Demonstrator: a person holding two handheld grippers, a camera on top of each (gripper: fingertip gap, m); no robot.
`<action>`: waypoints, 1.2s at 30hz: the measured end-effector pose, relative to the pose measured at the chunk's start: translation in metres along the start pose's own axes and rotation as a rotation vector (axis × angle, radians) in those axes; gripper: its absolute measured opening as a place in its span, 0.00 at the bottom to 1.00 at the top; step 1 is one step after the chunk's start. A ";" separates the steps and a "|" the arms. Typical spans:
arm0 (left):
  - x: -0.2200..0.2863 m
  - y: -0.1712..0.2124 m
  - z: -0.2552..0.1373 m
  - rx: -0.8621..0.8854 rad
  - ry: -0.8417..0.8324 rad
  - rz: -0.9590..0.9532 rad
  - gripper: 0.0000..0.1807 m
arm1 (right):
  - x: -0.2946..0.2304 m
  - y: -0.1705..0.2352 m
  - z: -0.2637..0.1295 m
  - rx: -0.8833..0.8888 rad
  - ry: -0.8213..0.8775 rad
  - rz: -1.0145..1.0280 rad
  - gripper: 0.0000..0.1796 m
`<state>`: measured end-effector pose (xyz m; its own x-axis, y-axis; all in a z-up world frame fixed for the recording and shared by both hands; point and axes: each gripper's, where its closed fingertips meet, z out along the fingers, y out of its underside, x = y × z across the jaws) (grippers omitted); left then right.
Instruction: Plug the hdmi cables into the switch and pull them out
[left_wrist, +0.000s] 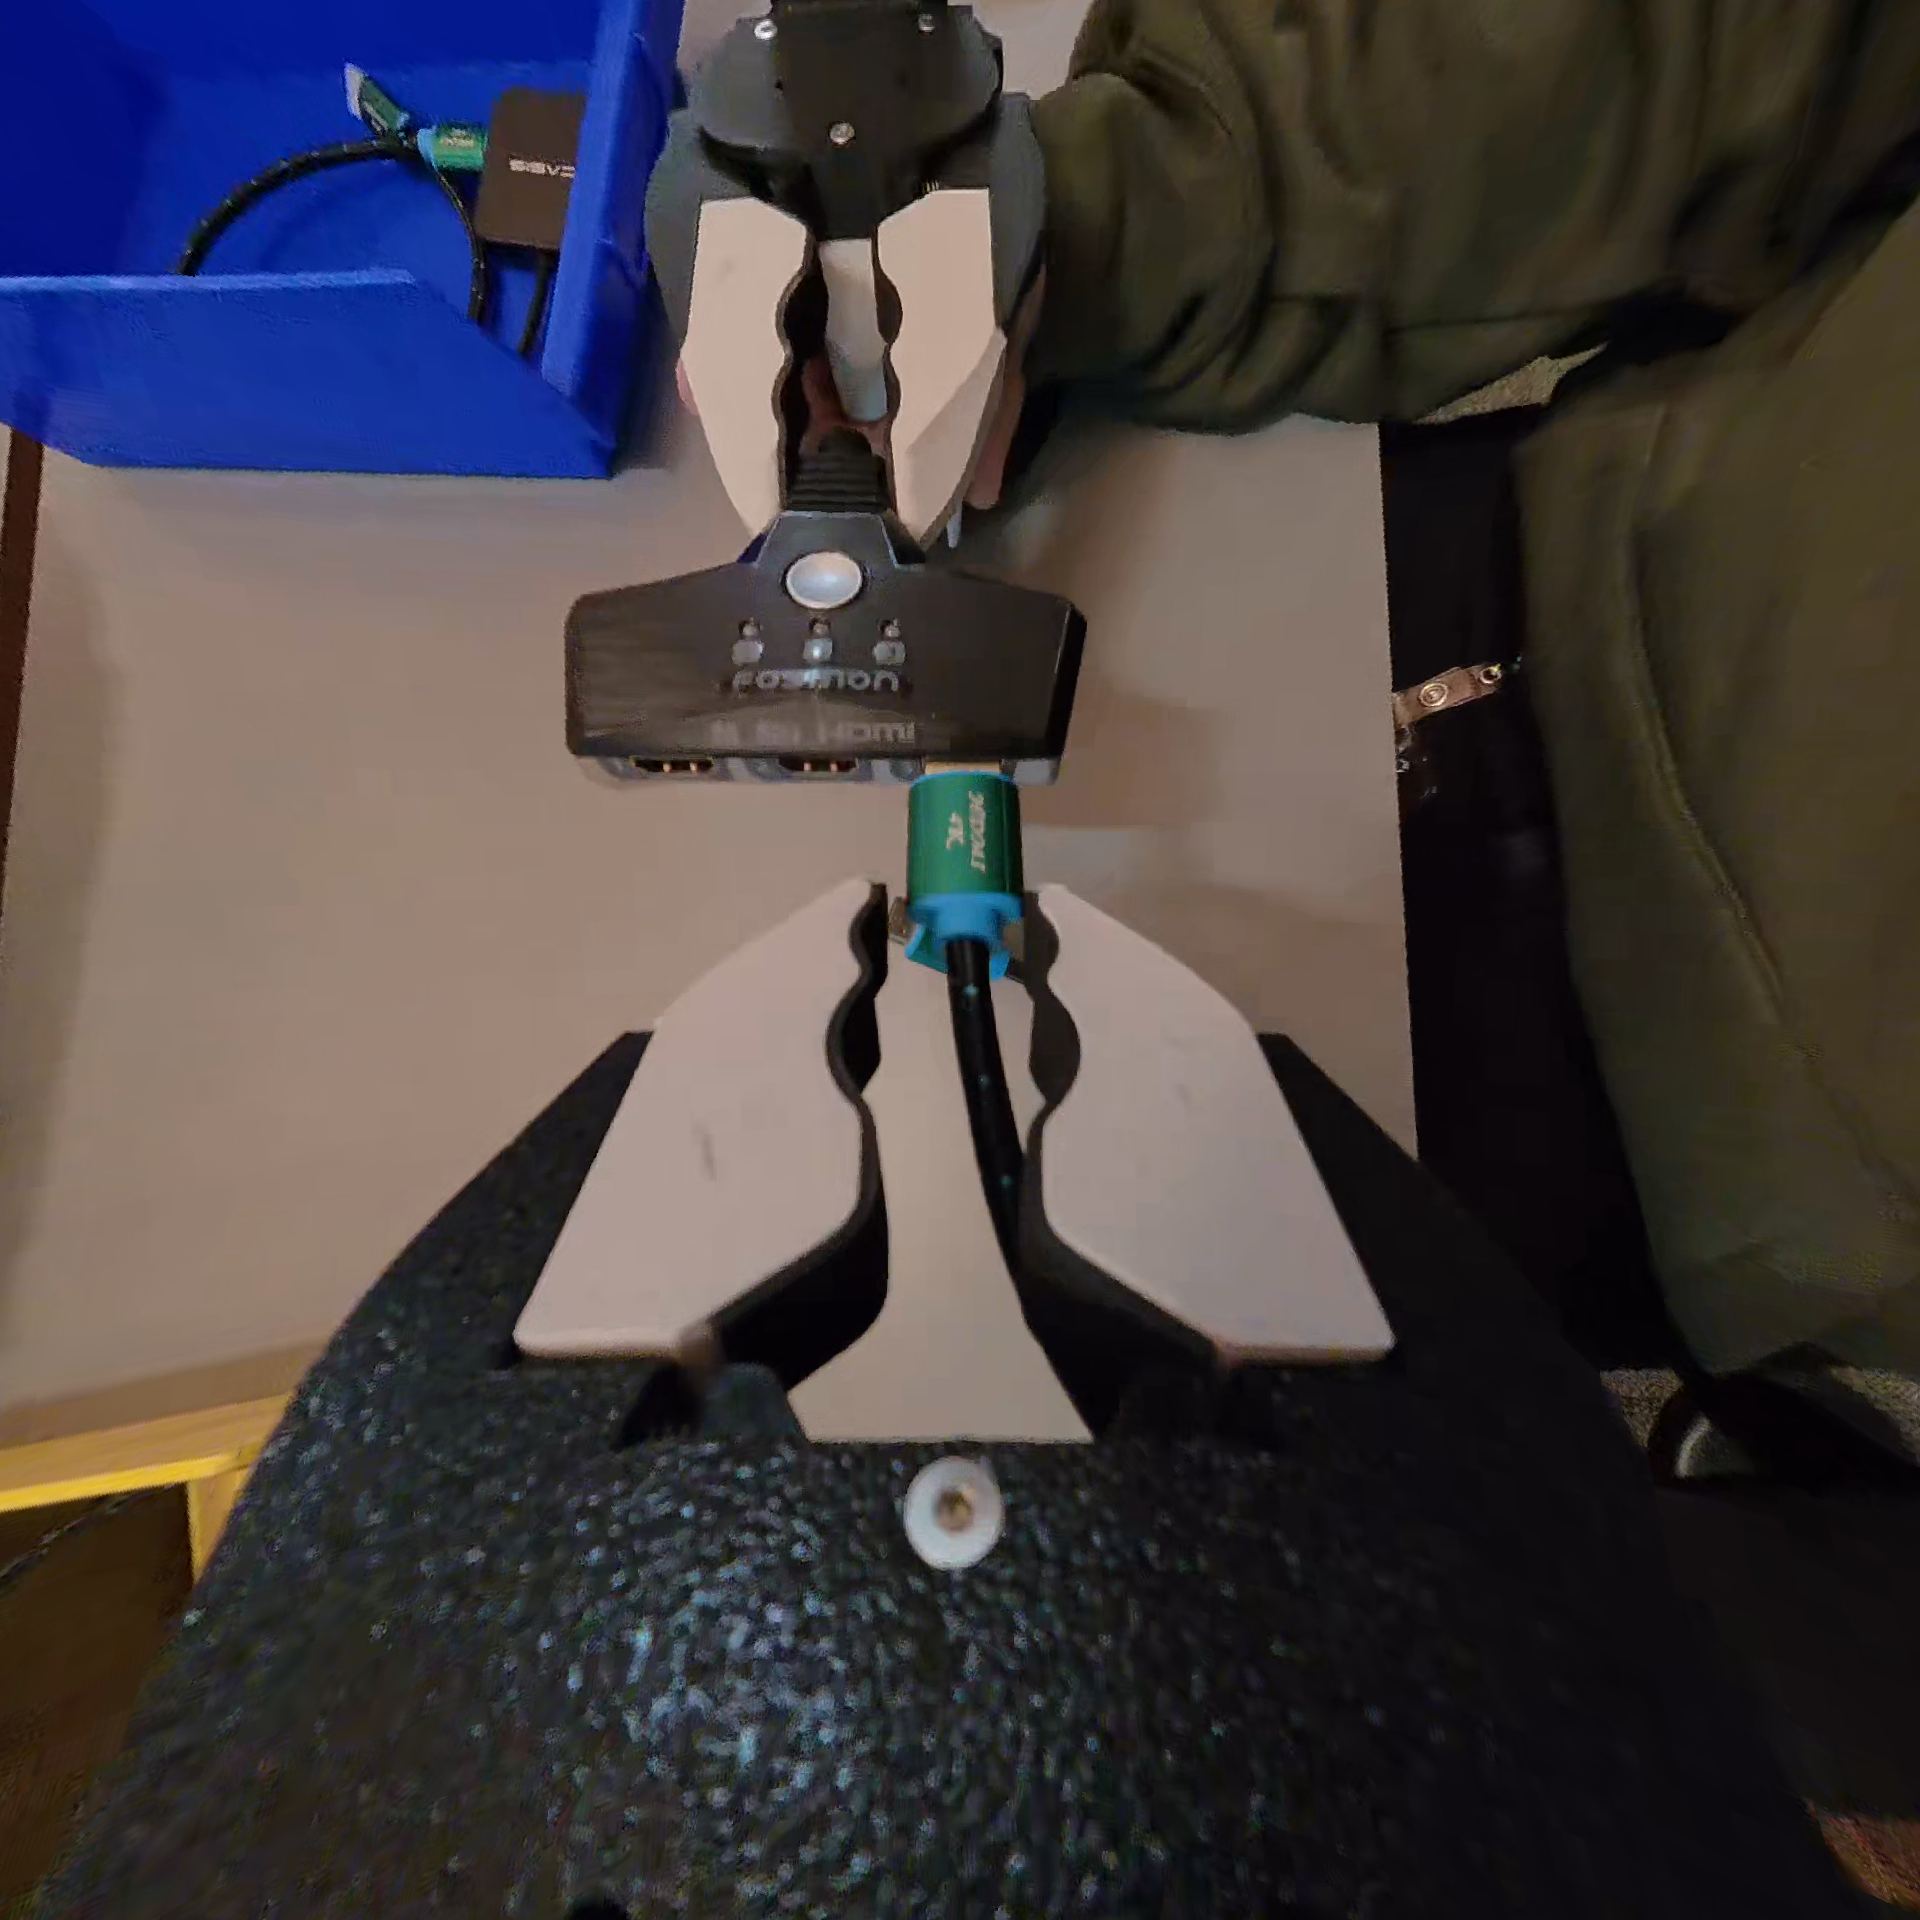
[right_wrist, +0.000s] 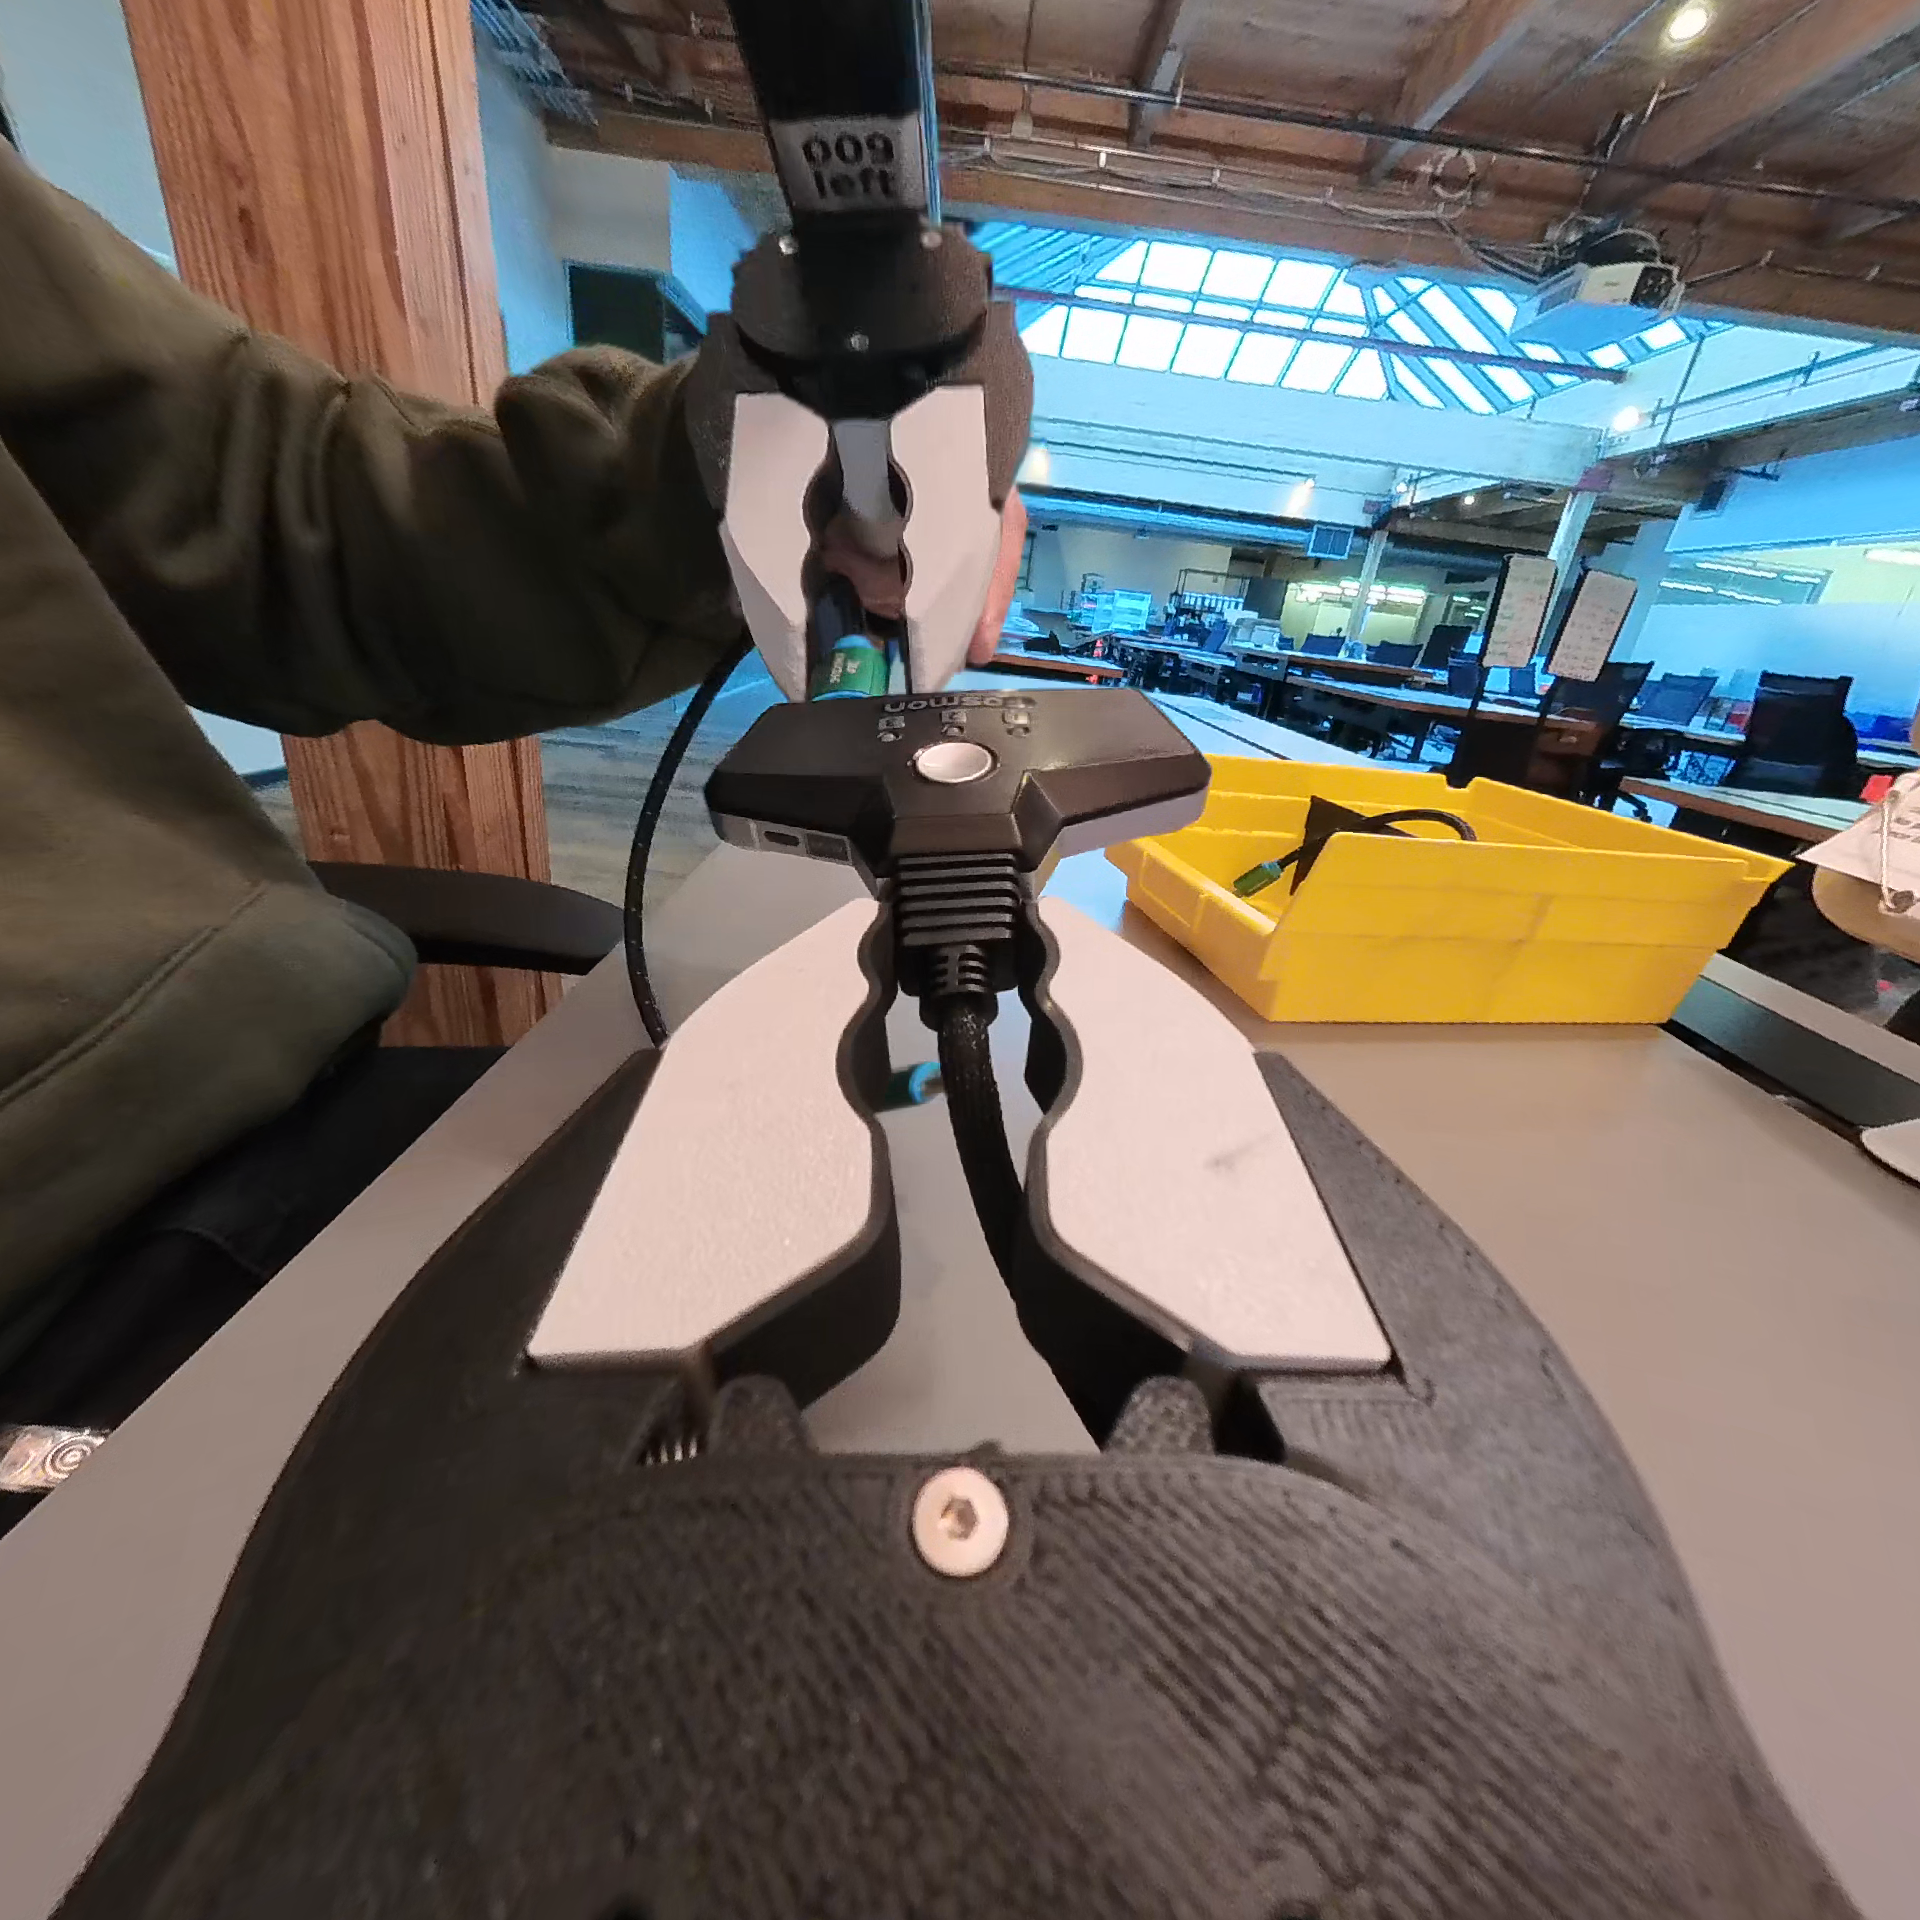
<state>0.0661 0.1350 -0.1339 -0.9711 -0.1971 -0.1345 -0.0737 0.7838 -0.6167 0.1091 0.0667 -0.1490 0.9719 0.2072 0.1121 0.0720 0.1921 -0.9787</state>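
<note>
Green plug (left_wrist: 958, 837) at the switch's (left_wrist: 821, 665) end port, two ports beside it empty.

The left hand-held gripper (left_wrist: 956, 920) pinches the plug's blue collar; the right hand-held gripper (right_wrist: 954, 961) clamps the switch's ribbed cable neck, holding it above the tabletop (left_wrist: 260, 831). I can't tell whether the plug is going in or coming out. More cables lie in the blue bin (left_wrist: 312, 364) and yellow bin (right_wrist: 1403, 935), so work seems left.

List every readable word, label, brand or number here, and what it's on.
I don't transcribe writing, so this lists only where it stands.
On the black switch: pale lettering on the top and the port edge.
On the green plug: gold lettering on the shell.
On the small black box in the blue bin: pale lettering.
On the black tag above the left gripper: white print.
On the white sheets far back: too small to read.
</note>
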 end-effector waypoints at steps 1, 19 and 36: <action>0.001 0.004 0.002 0.005 0.012 -0.017 0.12 | 0.000 0.000 0.000 0.001 -0.001 0.000 0.12; -0.001 -0.002 0.000 0.145 -0.055 -0.015 0.11 | 0.002 0.002 0.001 -0.016 0.013 0.006 0.13; -0.003 -0.007 0.001 0.247 -0.125 -0.042 0.11 | 0.007 0.008 0.005 -0.062 0.045 0.013 0.13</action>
<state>0.0698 0.1295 -0.1297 -0.9316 -0.3099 -0.1899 -0.0412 0.6093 -0.7918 0.1149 0.0744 -0.1551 0.9818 0.1657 0.0929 0.0717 0.1295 -0.9890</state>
